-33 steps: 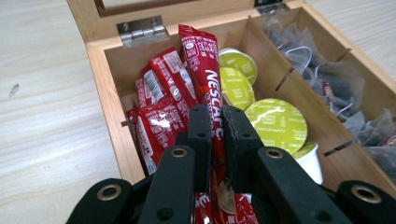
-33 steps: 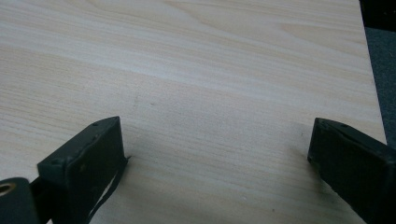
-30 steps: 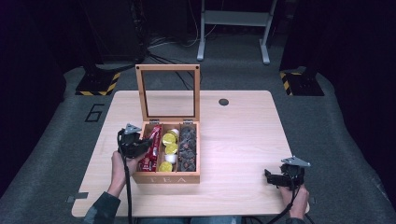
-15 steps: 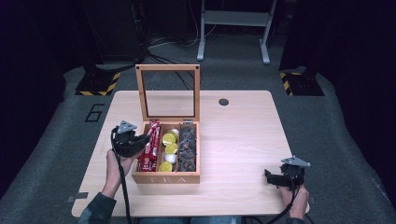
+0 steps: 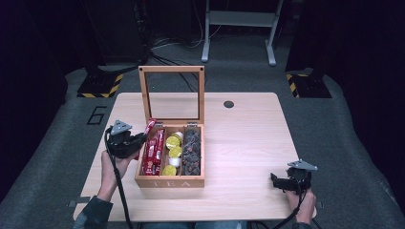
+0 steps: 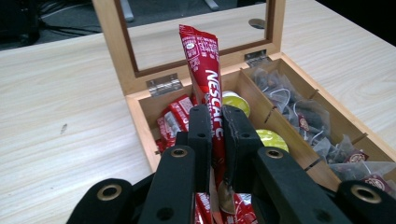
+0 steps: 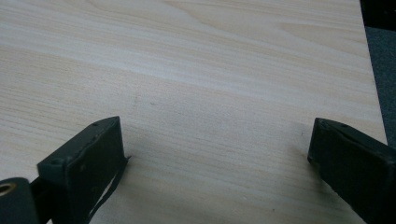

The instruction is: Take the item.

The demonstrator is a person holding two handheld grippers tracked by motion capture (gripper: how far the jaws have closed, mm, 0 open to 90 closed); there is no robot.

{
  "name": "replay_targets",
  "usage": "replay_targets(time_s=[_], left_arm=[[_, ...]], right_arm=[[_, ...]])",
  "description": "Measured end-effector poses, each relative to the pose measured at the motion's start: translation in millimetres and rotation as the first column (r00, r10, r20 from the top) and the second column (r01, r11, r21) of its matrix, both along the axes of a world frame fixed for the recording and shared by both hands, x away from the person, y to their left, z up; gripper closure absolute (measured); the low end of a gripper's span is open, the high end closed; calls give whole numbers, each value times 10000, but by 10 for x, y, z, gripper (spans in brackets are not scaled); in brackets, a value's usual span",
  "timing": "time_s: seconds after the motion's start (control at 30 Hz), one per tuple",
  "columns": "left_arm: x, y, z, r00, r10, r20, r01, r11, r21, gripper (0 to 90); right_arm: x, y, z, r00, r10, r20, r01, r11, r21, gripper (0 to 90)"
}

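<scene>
Pinching a red coffee stick (image 6: 205, 70) just above the tea box's (image 5: 169, 182) nine-o'clock compartment, the left claw (image 6: 215, 119) has extraction seemingly underway, placement pending, while the right claw (image 7: 217, 154), spread, idles on the worktop (image 5: 248, 138) at four o'clock.

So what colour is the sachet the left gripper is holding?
Red with white lettering. The sachet shows best in the left gripper view, clamped in the left gripper.
</scene>
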State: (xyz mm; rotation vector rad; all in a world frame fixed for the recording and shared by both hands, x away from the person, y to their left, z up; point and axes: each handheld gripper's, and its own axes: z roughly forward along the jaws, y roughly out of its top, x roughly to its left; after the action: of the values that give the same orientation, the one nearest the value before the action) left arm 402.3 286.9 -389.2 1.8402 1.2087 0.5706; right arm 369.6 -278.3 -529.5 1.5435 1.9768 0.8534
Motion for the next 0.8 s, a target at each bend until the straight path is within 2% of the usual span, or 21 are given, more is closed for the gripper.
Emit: replay_targets(time_s=[0.17, 0.33, 0.8], left_arm=[[-3, 66, 16, 9999, 105, 131, -105, 9999, 28, 818], [8, 145, 8, 9997, 209, 93, -209, 9998, 54, 817], [31, 428, -37, 9961, 877, 79, -877, 9961, 32, 818]], right_arm=[[1, 0, 0, 10000, -8, -1, 8, 10000, 4, 30], [-2, -5, 0, 10000, 47, -7, -47, 10000, -56, 30], [-1, -5, 0, 10000, 40, -7, -40, 10000, -41, 30]])
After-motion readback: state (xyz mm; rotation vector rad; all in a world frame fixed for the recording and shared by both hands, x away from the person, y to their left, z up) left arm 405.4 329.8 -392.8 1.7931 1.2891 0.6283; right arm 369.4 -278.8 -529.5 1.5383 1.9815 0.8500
